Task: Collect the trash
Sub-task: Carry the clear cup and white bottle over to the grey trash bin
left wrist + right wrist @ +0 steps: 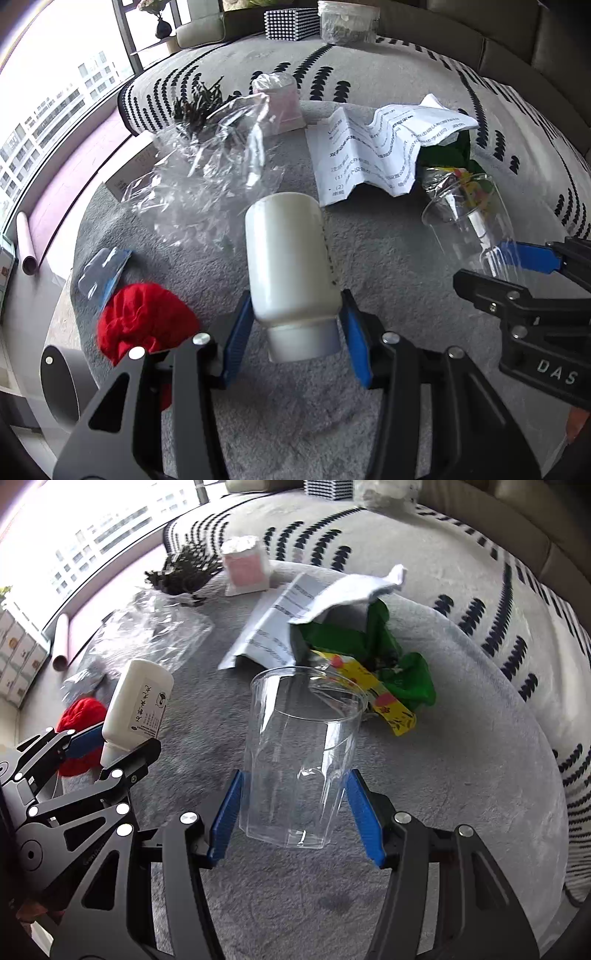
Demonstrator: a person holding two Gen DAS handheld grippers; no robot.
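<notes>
While left tool clamps white bottle, right tool clamps clear cup; grey rug littered.

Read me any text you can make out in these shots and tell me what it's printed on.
"DAS": white letters on the right gripper frame, cut off at the picture edge.
White bottle held in the left gripper: Chinese label, too small to read.
Paper sheet: printed Chinese lines, "(1)" and "(2)" legible, the rest blurred.
Yellow wrapper: print unreadable.

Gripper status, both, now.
Left gripper: jaws shut on the white bottle.
Right gripper: jaws shut on the clear plastic cup.
</notes>
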